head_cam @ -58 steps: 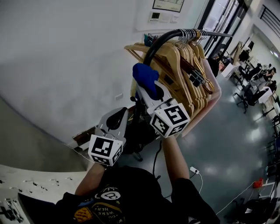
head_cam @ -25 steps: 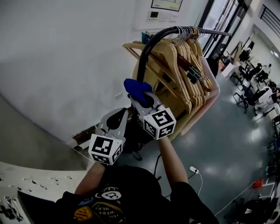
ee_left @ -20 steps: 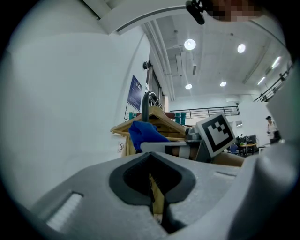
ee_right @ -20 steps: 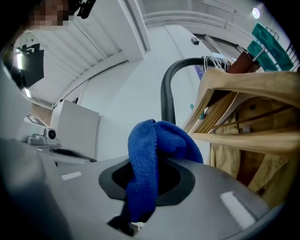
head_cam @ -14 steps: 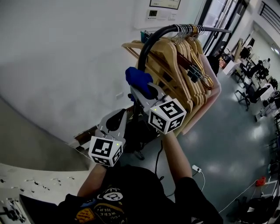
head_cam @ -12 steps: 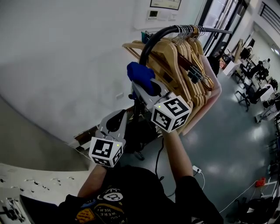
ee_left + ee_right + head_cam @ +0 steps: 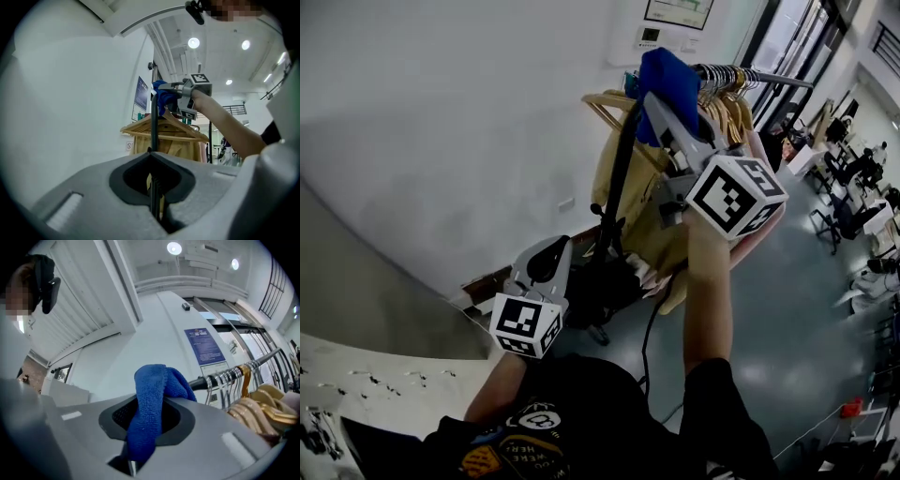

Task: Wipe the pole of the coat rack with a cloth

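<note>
The coat rack's black pole [image 7: 619, 178] rises from the floor and bends into a rail [image 7: 759, 75] hung with wooden hangers [image 7: 736, 108]. My right gripper [image 7: 661, 94] is raised high, shut on a blue cloth [image 7: 666, 67] that presses on the pole's top bend. In the right gripper view the cloth [image 7: 150, 404] bulges out of the jaws beside the rail [image 7: 243, 363]. My left gripper [image 7: 546, 255] hangs low to the left of the pole, shut and empty. In its own view the pole [image 7: 153, 126] stands beyond its jaws [image 7: 152, 157], with the cloth [image 7: 161, 96] at the top.
A white wall [image 7: 441, 122] stands behind the rack. Pale garments [image 7: 652, 234] hang under the hangers and dark things [image 7: 600, 291] lie at the rack's foot. A white surface [image 7: 356, 394] is at lower left. Desks and chairs [image 7: 862, 178] fill the far right.
My right gripper has carried the blue cloth up the pole, from about mid-height to the top bend. The left gripper has stayed where it was.
</note>
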The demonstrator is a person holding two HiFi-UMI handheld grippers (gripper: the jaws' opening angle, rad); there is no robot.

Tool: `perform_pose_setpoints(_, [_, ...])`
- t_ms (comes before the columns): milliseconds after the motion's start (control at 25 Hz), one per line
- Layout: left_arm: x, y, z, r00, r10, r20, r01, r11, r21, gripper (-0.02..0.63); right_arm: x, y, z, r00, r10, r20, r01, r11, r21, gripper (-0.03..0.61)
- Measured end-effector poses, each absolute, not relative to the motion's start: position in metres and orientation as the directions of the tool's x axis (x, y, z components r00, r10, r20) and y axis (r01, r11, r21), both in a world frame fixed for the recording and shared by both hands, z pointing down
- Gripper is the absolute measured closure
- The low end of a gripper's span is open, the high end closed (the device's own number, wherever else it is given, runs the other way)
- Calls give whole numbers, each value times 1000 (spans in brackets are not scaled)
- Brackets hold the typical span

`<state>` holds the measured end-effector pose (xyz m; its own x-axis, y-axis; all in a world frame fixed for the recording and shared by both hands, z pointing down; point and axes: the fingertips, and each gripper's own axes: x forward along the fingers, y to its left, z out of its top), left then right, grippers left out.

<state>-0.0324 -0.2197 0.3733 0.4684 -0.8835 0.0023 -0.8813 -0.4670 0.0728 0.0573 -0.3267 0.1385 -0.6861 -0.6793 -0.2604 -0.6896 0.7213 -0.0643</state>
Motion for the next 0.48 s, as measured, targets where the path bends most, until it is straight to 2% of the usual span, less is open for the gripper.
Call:
perform_pose_setpoints(200, [-38,-222,374,453,-891,8,-890,-452,59,610,74,-335,125,-636,-702,-321,-723,687,-72,499])
perform_pose_setpoints(480, [-31,-230,368,471,-882,-4,-881,-471,48,609,44,-312,231,-690,-704,-169,-711,703,-26,497])
